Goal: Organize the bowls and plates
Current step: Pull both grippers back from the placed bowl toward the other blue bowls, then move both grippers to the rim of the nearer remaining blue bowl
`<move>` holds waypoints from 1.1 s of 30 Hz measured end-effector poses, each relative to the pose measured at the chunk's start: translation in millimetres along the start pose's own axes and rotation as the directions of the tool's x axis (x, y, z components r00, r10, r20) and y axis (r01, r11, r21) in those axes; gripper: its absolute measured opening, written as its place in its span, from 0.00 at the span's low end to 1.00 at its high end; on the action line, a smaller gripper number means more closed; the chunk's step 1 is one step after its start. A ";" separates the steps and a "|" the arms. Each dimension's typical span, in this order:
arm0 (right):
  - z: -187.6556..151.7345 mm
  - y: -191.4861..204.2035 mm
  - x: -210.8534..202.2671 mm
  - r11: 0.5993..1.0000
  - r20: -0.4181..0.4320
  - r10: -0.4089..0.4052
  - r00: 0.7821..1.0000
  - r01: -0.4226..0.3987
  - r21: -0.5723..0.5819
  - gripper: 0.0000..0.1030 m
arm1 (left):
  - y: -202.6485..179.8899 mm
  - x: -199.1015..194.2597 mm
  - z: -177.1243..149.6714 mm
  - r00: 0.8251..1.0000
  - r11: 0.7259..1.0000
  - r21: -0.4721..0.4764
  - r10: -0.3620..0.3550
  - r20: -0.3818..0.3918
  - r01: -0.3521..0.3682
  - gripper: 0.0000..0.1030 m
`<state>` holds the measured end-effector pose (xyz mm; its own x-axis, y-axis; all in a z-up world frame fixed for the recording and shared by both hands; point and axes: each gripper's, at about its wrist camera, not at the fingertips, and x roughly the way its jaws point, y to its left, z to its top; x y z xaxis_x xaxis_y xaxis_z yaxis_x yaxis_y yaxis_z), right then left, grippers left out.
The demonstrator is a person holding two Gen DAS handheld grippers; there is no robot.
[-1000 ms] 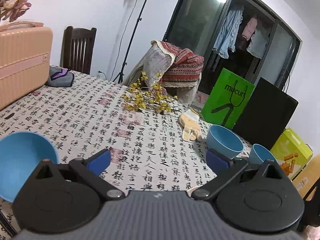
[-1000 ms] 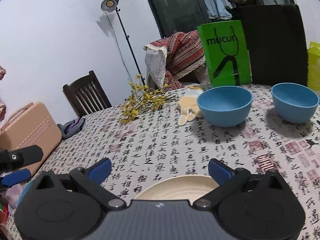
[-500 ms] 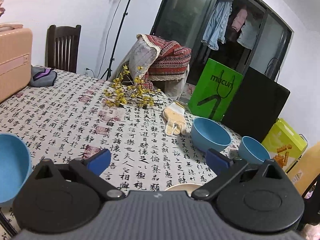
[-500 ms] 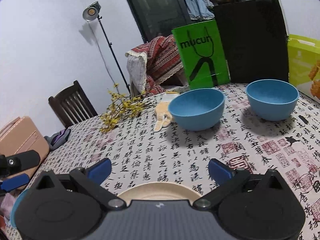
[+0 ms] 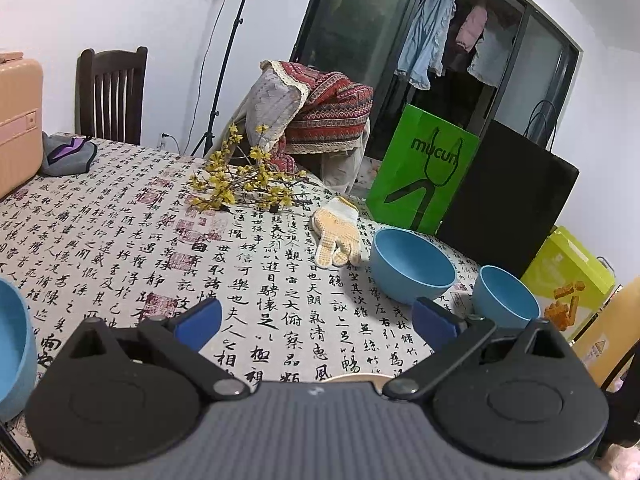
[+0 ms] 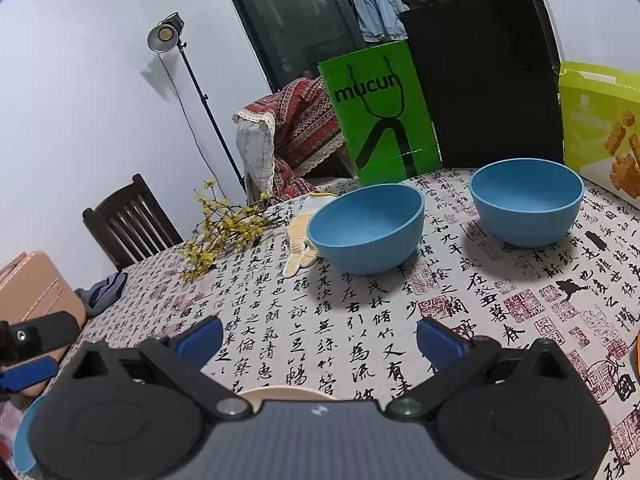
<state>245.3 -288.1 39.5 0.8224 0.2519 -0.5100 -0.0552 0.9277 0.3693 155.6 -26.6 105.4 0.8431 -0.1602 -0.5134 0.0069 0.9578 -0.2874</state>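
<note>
Left gripper [image 5: 316, 322]: blue-padded fingers spread wide, nothing between them, above the calligraphy-print tablecloth [image 5: 120, 248]. Large blue bowl [image 5: 412, 266] and small blue bowl [image 5: 508, 297] side by side, apart. Third blue bowl [image 5: 12, 348] at left edge. Cream plate [image 5: 354, 377], rim only. Work glove [image 5: 336, 232] near yellow flower sprigs [image 5: 244, 184]. Green paper bag [image 5: 424, 168], upright, behind.

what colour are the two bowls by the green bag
Both bowls are plain blue, clearest in the right wrist view.

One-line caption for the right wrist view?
Open right gripper above a calligraphy tablecloth, facing two blue bowls.
</note>
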 end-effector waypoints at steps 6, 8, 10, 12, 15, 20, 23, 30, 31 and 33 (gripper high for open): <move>4.4 -10.1 6.2 1.000 0.007 -0.018 1.000 0.017 0.015 1.00 | -8.6 9.7 1.7 1.000 1.000 0.017 -0.006 -0.006 0.006 1.00; 6.3 -14.4 6.9 0.999 0.012 -0.024 1.000 0.024 0.021 1.00 | -11.2 14.0 2.3 1.000 1.000 0.021 -0.006 -0.011 0.007 1.00; 8.1 -18.4 7.9 0.999 0.016 -0.031 0.999 0.030 0.027 1.00 | -13.7 18.3 2.8 1.000 1.000 0.023 -0.008 -0.015 0.008 1.00; 10.0 -22.7 8.9 0.999 0.019 -0.037 0.999 0.036 0.033 1.00 | -16.6 22.6 3.5 1.000 1.000 0.025 -0.008 -0.019 0.009 1.00; 13.5 -28.9 10.5 0.998 0.024 -0.045 0.999 0.044 0.041 1.00 | -21.0 29.1 4.6 1.000 1.000 0.029 -0.011 -0.024 0.012 1.00; 20.5 -37.1 15.0 0.997 0.033 -0.061 0.998 0.060 0.052 1.00 | -27.8 40.3 7.5 1.000 0.999 0.034 -0.013 -0.028 0.014 1.00; 25.4 -41.2 16.4 0.996 0.039 -0.069 0.997 0.066 0.058 1.00 | -31.7 47.5 9.8 0.999 0.999 0.033 -0.009 -0.034 0.010 1.00; 40.6 -45.7 20.4 0.995 0.060 -0.083 0.995 0.079 0.059 1.00 | -39.3 57.6 18.4 0.999 0.999 0.038 -0.011 -0.030 0.012 1.00; 42.8 -46.2 21.0 0.995 0.062 -0.084 0.995 0.081 0.058 1.00 | -40.6 59.1 20.3 0.999 0.999 0.037 -0.014 -0.029 0.015 1.00; 47.9 -47.7 22.8 0.995 0.065 -0.089 0.994 0.085 0.059 1.00 | -43.6 63.2 24.2 0.999 0.999 0.034 -0.016 -0.031 0.017 1.00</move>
<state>293.8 -339.8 47.4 0.8593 0.1500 -0.4890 0.0486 0.9277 0.3700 221.5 -72.7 105.1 0.8259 -0.1825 -0.5335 0.0392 0.9624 -0.2686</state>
